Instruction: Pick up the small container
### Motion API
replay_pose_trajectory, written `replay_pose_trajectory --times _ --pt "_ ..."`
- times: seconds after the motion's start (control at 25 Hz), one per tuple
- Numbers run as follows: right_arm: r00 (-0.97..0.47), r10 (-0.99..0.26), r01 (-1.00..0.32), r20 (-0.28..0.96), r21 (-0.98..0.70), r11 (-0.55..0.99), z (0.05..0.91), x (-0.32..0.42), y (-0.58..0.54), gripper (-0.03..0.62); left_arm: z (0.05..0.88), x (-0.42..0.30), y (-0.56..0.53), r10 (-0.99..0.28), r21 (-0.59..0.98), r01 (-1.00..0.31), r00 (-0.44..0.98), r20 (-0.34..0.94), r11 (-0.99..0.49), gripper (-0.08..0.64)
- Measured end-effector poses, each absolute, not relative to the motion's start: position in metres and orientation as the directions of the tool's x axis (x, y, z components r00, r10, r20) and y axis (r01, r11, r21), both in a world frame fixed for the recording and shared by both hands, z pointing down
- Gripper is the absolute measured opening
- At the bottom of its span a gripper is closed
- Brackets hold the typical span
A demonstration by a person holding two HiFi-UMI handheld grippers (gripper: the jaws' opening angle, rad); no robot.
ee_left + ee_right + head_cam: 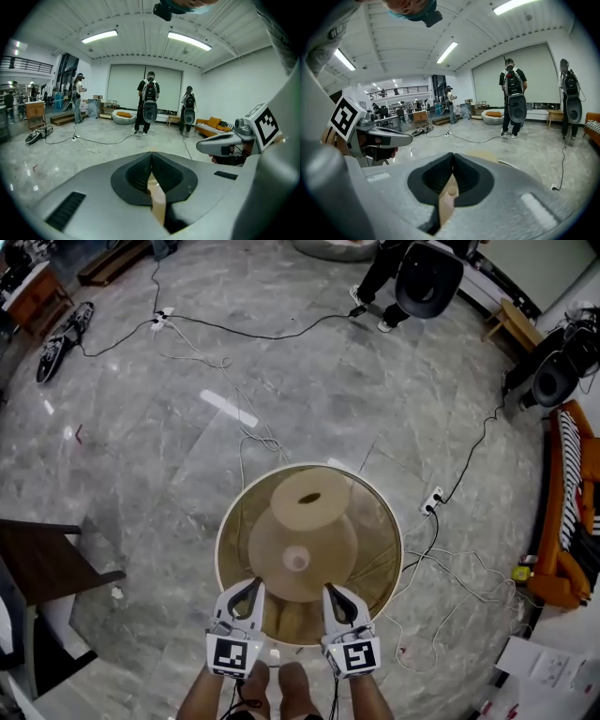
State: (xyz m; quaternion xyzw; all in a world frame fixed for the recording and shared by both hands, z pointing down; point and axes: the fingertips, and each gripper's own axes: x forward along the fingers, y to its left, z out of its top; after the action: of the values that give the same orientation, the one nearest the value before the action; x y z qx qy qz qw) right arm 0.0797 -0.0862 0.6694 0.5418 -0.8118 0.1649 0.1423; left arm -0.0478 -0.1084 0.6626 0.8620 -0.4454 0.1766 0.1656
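Head view: small container point(296, 560), tan, sits mid round table point(228, 521) on wider tan piece point(323, 549); nothing touches it. Left gripper point(254, 583) and right gripper point(328, 590) hang over table's near part, either side, apart from container.
Left gripper view: jaws pressed together, empty.
Right gripper view: same; tan knob visible beyond jaw gap.
Judgement: pick not started. Opening, grasp, lift all pending.

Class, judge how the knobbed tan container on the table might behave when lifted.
The knobbed tan container looks rigid and broad-based, so probably won't tip. Its smooth surface may slip. The small knob likely offers little grip.
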Motion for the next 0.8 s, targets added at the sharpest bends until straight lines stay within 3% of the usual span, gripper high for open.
replay_pose_trajectory --times 0.4,0.72,0.76,0.8 --pt "-0.416 -0.800 -0.904 0.432 -0.101 0.416 0.755 0.076 -0.101 0.000 0.753 -0.053 -0.109 -0.706 0.099 -0.833 0.518 0.482 -0.544 0.018" --pt "-0.479 -0.769 -0.868 0.422 -0.098 0.487 0.790 0.060 -0.108 0.002 0.780 -0.056 -0.109 -0.714 0.153 -0.865 0.483 0.507 -0.477 0.018" --pt "-0.493 -0.759 -0.861 0.425 -0.111 0.497 0.794 0.057 -0.107 0.014 0.782 -0.057 -0.109 -0.715 0.168 -0.871 0.477 0.511 -0.461 0.018" --pt "-0.508 -0.747 -0.852 0.428 -0.125 0.508 0.799 0.052 -0.107 0.095 0.784 -0.058 -0.108 -0.716 0.176 -0.874 0.473 0.513 -0.452 0.018"
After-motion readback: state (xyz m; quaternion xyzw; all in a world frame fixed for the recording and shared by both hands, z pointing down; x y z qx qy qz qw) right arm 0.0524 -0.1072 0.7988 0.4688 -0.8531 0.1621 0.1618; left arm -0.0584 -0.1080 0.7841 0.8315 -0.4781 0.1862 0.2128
